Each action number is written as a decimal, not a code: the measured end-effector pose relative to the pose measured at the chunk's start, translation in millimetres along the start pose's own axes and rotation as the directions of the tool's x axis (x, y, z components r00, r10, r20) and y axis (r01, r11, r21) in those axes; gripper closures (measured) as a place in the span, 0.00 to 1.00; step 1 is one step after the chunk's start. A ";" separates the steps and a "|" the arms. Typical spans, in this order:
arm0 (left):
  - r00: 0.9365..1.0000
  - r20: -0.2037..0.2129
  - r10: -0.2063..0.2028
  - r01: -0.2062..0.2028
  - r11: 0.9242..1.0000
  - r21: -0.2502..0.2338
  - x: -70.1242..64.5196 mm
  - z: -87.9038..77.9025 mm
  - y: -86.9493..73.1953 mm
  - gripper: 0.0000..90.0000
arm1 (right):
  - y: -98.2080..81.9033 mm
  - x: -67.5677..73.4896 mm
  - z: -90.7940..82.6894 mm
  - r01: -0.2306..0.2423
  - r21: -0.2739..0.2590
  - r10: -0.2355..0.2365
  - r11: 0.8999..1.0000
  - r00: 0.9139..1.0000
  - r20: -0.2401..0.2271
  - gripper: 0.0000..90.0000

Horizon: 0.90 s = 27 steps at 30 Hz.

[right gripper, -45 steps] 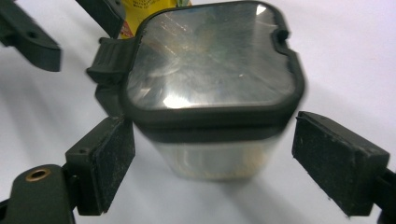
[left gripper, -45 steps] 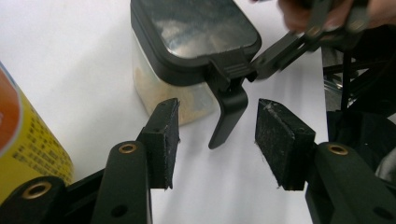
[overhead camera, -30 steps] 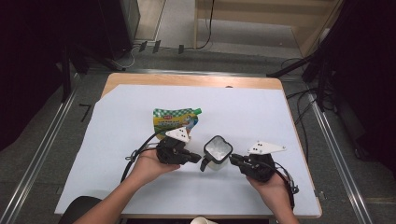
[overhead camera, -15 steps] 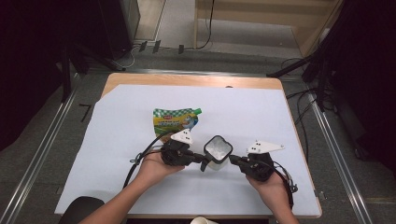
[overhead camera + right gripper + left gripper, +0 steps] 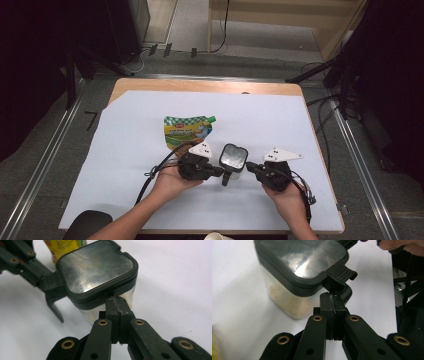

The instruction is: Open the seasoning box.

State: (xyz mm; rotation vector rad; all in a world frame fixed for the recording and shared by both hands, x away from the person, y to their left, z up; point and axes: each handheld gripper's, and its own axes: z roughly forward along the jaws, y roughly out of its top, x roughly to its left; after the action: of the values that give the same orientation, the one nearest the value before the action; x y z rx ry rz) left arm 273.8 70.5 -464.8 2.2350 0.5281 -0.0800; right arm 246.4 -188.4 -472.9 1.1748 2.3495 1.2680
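Flanking the lidded container (image 5: 233,158) from both sides, near the table's front edge

Its latch handle (image 5: 340,277) is met by the left gripper (image 5: 332,300), jaws pressed together; the right gripper (image 5: 117,305), likewise closed, is butted against the opposite rim, a pouch (image 5: 187,130) lying just behind

Bright, even overhead light falls on the white table cover (image 5: 280,125), while the room around it sinks into near-black. Glare streaks the container's shiny lid (image 5: 96,266) in both gripper views. The nearest jaw links look soft and slightly blurred.
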 end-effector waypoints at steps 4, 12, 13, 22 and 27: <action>1.000 0.017 -0.009 0.009 1.000 -0.019 -2.1 4.7 1.4 1.00 | 1.7 -4.8 2.2 -0.015 -0.007 0.015 1.000 1.000 0.004 1.00; 0.999 0.040 0.003 -0.002 0.999 -0.037 -9.2 13.8 6.4 1.00 | 6.2 -12.1 9.2 -0.043 -0.012 0.043 0.999 0.999 0.027 1.00; 0.999 0.046 0.000 0.001 0.999 -0.035 -9.7 15.1 6.9 1.00 | 6.2 -12.1 9.2 -0.043 -0.012 0.043 0.999 0.999 0.027 1.00; 0.995 0.096 -0.030 0.032 0.999 -0.020 -6.5 -0.1 8.3 0.96 | 7.1 -8.8 1.8 -0.045 -0.016 0.045 0.999 0.998 0.035 1.00; 0.993 0.112 -0.037 0.038 0.999 -0.007 -4.4 -9.1 8.1 0.81 | -0.7 -0.6 -11.7 -0.028 -0.010 0.028 1.000 0.999 0.020 1.00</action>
State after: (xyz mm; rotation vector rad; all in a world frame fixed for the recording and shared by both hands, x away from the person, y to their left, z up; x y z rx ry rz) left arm 272.0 71.1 -452.0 2.1969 0.5080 -0.2204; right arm 240.3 -196.1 -466.5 1.2162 2.3180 1.2697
